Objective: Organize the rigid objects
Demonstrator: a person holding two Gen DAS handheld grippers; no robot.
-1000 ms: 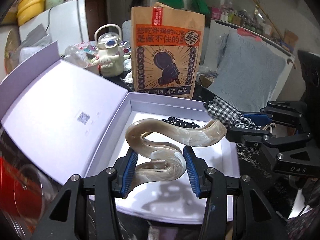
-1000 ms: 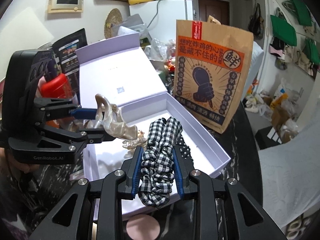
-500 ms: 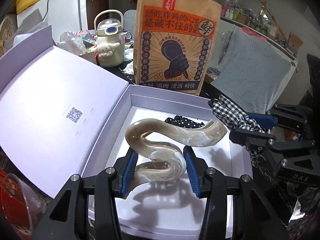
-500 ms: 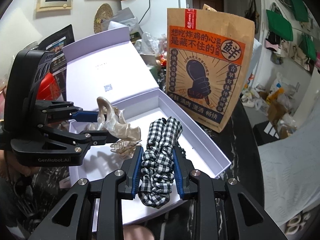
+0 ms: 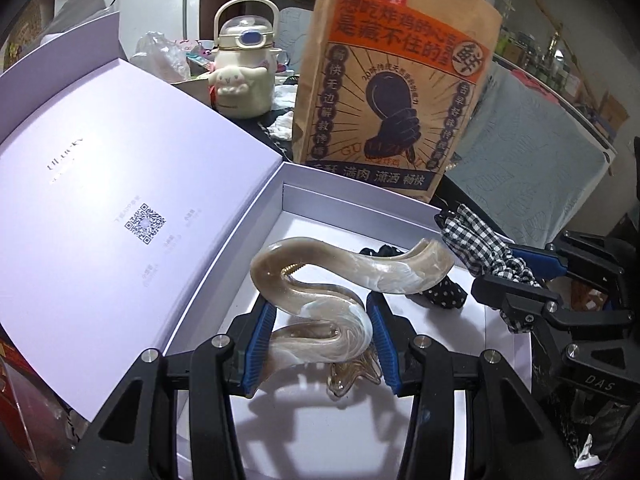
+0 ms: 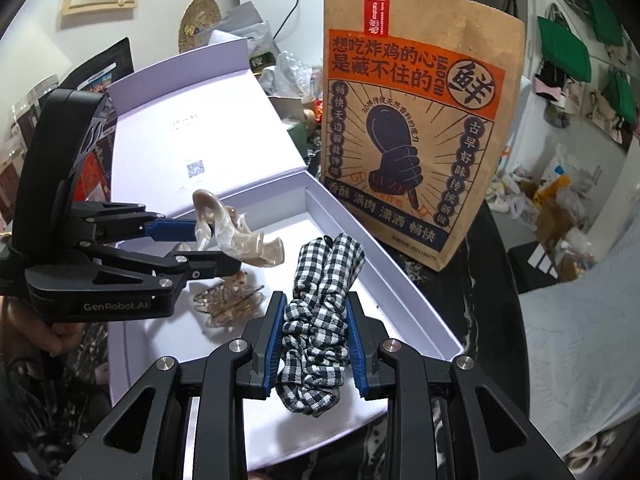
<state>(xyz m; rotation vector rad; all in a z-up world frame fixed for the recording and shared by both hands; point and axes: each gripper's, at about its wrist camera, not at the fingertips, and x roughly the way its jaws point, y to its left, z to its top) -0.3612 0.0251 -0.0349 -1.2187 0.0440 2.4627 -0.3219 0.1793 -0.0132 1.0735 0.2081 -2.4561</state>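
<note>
My left gripper [image 5: 320, 344] is shut on a wavy beige pearl hair clip [image 5: 344, 276], held just above the floor of an open lilac gift box [image 5: 360, 204]. Seen from the right wrist, that clip [image 6: 236, 240] hangs over a clear amber claw clip [image 6: 228, 300] lying in the box [image 6: 400, 280]. My right gripper [image 6: 314, 340] is shut on a black-and-white checked scrunchie [image 6: 320, 316], over the box's near right part. The scrunchie [image 5: 480, 244] and right gripper [image 5: 516, 280] show at the right of the left wrist view. A black dotted scrunchie [image 5: 440, 294] lies in the box.
The box lid [image 5: 104, 208] stands open to the left. A tall brown paper snack bag [image 5: 392, 92] stands right behind the box, a cream kettle-shaped bottle [image 5: 242, 76] further back. A person's hand [image 6: 52, 336] holds the left gripper. Clutter surrounds the dark table [image 6: 492, 280].
Both grippers have come down and forward over the box, each keeping its grip. The amber claw clip now shows under the left gripper.
</note>
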